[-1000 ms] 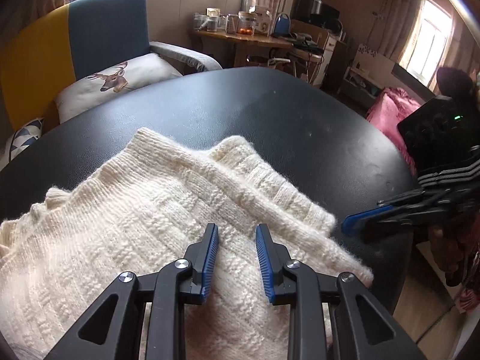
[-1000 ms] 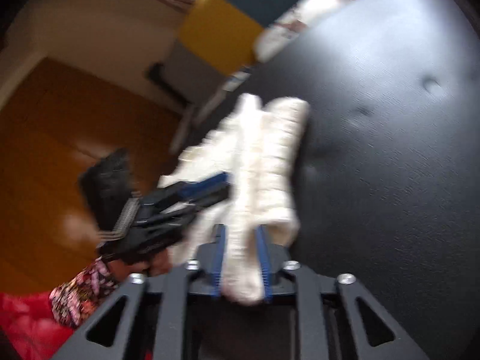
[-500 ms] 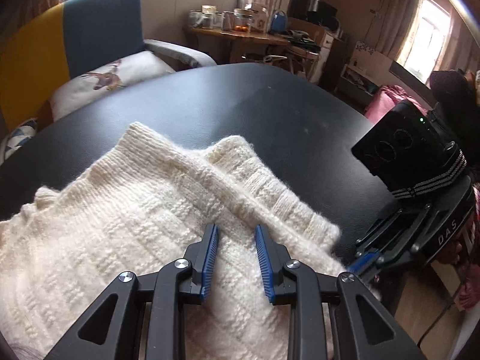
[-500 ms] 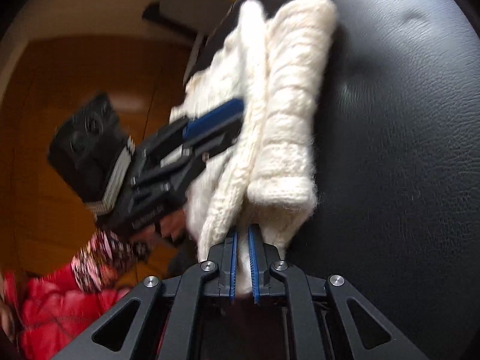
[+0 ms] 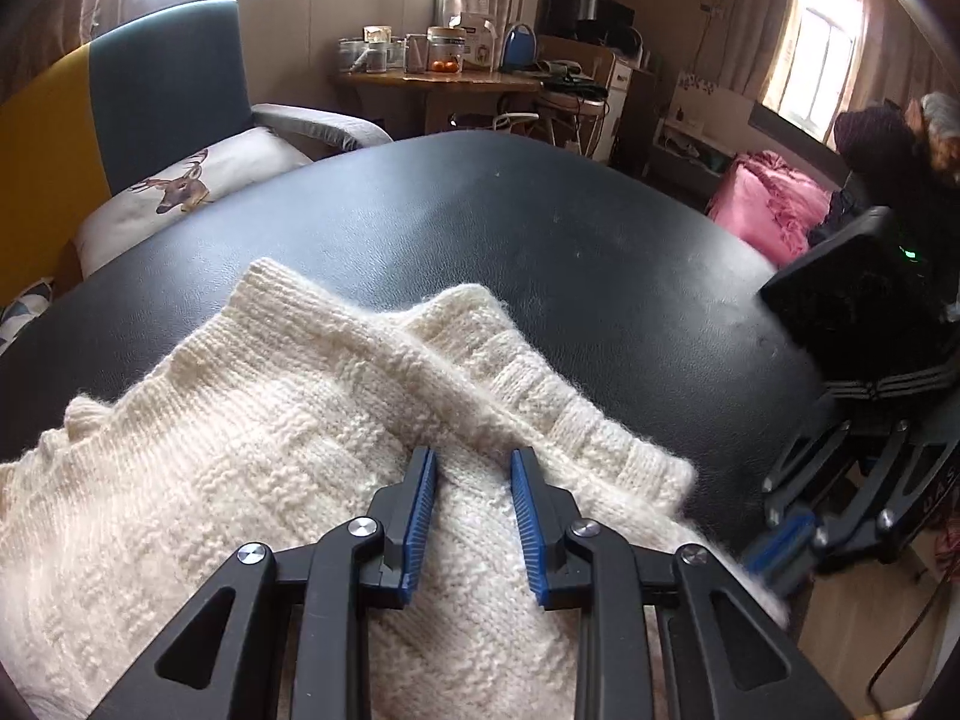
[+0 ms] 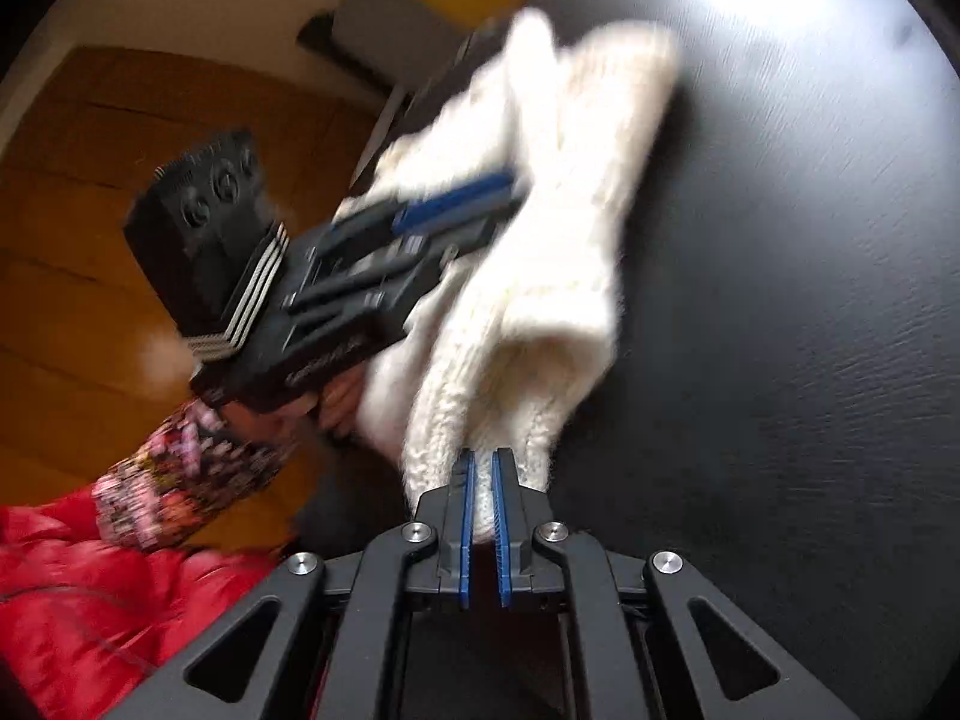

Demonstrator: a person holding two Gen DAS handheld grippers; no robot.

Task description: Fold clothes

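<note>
Sweater (image 6: 558, 276) blurred where right gripper (image 6: 481, 468) pinches its edge.

Cream sweater (image 5: 252, 480) on black table (image 5: 540, 228)

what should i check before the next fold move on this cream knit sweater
1. Right gripper clamped on the cream knit sweater: ok, jaws nearly shut with knit pinched between them.
2. Left gripper holding fabric: not ok, jaws open, fingers resting over the sweater.
3. Sweater supported by the black leather table: ok for the far part; the near edge by the right gripper looks lifted.
4. Landing area on the table beyond the sweater: ok, bare leather.
5. Grippers apart from each other: ok, gap visible in the left wrist view.
6. Layers aligned under the fold: cannot tell, right wrist view is blurred.
</note>
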